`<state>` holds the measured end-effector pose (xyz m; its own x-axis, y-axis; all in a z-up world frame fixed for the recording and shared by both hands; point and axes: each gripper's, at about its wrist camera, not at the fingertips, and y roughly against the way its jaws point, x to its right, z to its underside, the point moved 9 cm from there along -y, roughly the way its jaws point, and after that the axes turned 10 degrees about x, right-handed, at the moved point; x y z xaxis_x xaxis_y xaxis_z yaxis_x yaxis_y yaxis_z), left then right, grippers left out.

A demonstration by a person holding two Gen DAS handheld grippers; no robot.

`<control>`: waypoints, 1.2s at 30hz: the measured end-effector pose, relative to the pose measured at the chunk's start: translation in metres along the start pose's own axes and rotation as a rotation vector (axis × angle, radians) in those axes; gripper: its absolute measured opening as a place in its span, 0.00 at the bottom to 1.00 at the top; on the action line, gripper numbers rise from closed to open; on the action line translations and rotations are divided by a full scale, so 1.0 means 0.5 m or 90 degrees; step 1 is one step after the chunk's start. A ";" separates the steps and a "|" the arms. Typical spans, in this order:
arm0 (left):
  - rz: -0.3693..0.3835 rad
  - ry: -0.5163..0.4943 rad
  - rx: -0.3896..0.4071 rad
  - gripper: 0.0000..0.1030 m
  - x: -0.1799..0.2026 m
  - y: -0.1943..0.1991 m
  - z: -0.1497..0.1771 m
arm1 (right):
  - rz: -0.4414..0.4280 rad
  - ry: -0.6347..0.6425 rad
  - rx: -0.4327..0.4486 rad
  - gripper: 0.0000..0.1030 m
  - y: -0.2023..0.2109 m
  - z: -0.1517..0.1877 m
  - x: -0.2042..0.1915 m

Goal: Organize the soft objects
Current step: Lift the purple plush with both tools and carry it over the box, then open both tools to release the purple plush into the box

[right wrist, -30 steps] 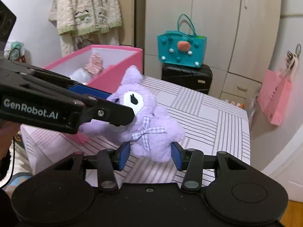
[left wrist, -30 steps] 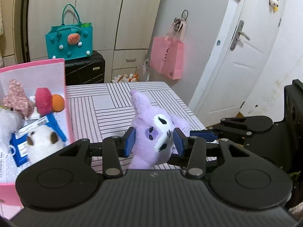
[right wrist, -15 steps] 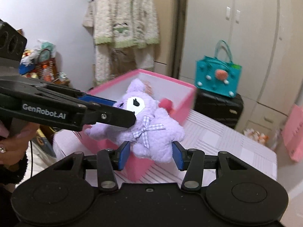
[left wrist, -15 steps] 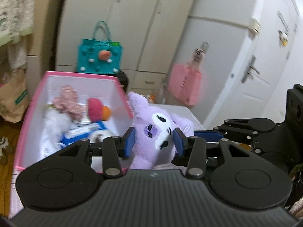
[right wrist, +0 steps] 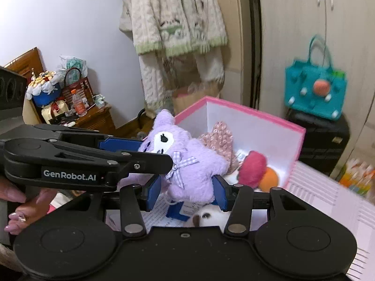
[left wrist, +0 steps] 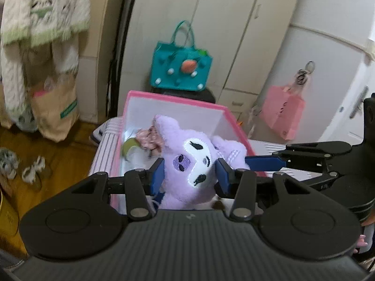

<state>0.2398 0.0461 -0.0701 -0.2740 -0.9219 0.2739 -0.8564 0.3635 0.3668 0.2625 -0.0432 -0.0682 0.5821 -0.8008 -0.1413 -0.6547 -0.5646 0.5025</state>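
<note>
A purple plush (left wrist: 187, 161) with a white face and gingham bow hangs over the open pink box (left wrist: 175, 98). My left gripper (left wrist: 189, 175) has its blue pads pressed on the plush's head, and its jaws are opening slightly. My right gripper (right wrist: 187, 192) is shut on the plush's body (right wrist: 196, 171) just above the box (right wrist: 257, 114). The left gripper's fingers (right wrist: 121, 145) reach in from the left of the right wrist view. Inside the box lie a floral pink toy (right wrist: 220, 135), a red and orange toy (right wrist: 254, 168) and a white plush (right wrist: 211, 217).
The box stands on a striped tablecloth (right wrist: 328, 199). Behind it a teal bag (right wrist: 314, 93) sits on a black suitcase (right wrist: 321, 135) before cupboards. A pink bag (left wrist: 283, 114) hangs at right. A knitted sweater (right wrist: 175, 23) hangs at left, above a wooden floor (left wrist: 58, 164).
Both grippers have carried the purple plush sideways from above the striped table to above the pink box. Both views swung left, bringing the sweater and floor into sight.
</note>
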 end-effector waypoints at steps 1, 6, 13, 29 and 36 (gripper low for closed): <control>-0.004 0.010 -0.011 0.44 -0.014 -0.013 -0.002 | -0.007 -0.007 -0.011 0.53 -0.017 0.000 0.006; -0.028 0.023 -0.061 0.44 -0.062 -0.082 0.000 | -0.030 -0.037 -0.062 0.53 -0.084 0.013 0.036; -0.045 -0.051 -0.076 0.43 -0.059 -0.124 0.016 | -0.031 -0.046 -0.095 0.52 -0.123 0.038 0.058; -0.078 -0.087 -0.079 0.23 -0.054 -0.135 0.029 | 0.017 0.006 -0.120 0.44 -0.136 0.043 0.083; -0.139 -0.152 -0.059 0.23 -0.049 -0.116 0.024 | 0.030 -0.005 -0.075 0.45 -0.086 0.030 0.087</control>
<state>0.2907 0.0458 -0.1088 -0.1925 -0.9808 -0.0327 -0.8661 0.1541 0.4754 0.3086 -0.0571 -0.1089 0.5481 -0.8276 -0.1215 -0.6195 -0.4993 0.6057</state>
